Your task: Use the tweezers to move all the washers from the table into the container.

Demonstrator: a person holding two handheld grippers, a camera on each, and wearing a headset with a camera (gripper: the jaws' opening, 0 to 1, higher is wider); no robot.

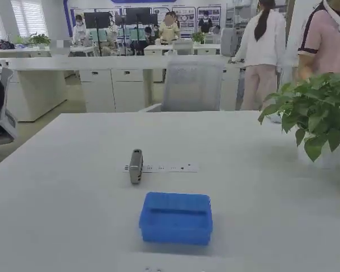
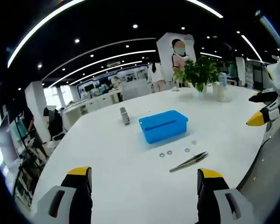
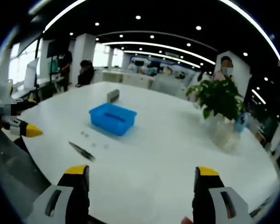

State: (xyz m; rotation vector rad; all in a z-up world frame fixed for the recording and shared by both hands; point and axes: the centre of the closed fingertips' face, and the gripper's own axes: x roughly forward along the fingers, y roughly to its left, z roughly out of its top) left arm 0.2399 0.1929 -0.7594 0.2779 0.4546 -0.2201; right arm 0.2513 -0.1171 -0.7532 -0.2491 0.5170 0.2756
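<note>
Several washers (image 2: 169, 152) lie on the white table (image 2: 112, 154) between the blue container (image 2: 165, 133) and the tweezers (image 2: 189, 162), which we see lying flat just beside them. We hold the left gripper (image 2: 144, 173) and right gripper (image 3: 141, 171) near the table's edge, both jaws spread wide, gripping nothing.

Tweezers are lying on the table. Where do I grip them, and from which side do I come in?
I'd take the tweezers near mid-length, straight down from above, jaws across their long axis. They lie flat on the table, long and thin, so only the narrow width gives a pinch. The washers lie close by on the container side; keep clear.
</note>
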